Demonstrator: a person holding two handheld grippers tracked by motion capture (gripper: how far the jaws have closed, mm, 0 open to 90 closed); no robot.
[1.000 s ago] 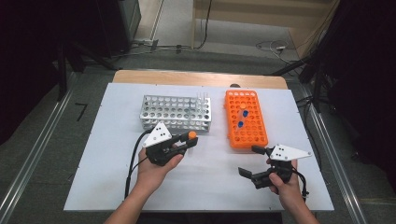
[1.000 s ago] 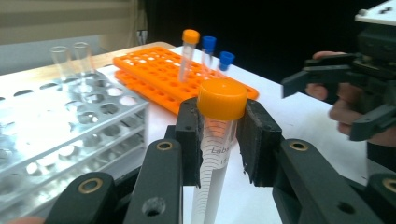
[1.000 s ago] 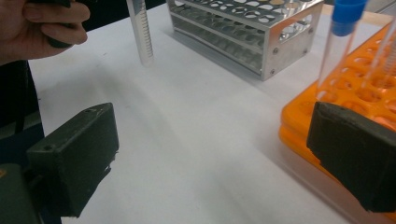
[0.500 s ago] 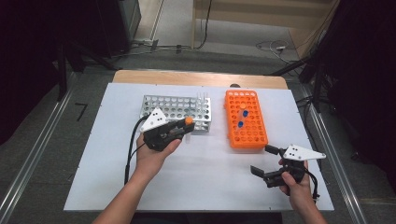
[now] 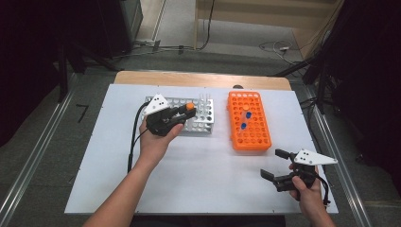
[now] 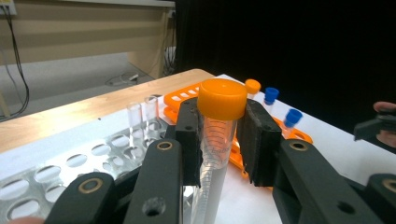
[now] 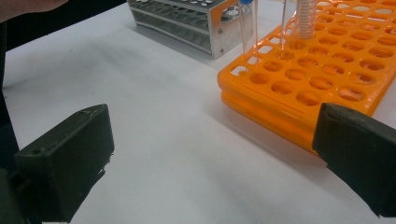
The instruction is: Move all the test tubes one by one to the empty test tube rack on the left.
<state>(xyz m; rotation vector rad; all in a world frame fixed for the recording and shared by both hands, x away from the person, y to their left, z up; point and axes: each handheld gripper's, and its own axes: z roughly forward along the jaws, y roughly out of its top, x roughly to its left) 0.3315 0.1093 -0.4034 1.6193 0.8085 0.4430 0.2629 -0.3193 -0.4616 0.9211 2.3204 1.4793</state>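
Orange-capped tube (image 6: 218, 135) sits clamped just below its cap in the left gripper (image 5: 182, 115), long axis upright, directly over the metal rack (image 5: 201, 118); the open holes lie straight beneath; the right gripper (image 5: 279, 164) rests near the orange rack (image 5: 257, 135), jaws wide, holding nothing.

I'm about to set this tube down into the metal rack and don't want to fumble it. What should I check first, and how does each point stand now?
1. Left gripper shut on the orange-capped tube: ok.
2. Tube upright between the jaws: ok.
3. Tube over the metal rack: ok.
4. Tube tip lined up with a free hole: cannot tell, the tip is hidden.
5. Right gripper open and well away from the rack: ok.
6. Orange rack apart from the metal rack: ok.
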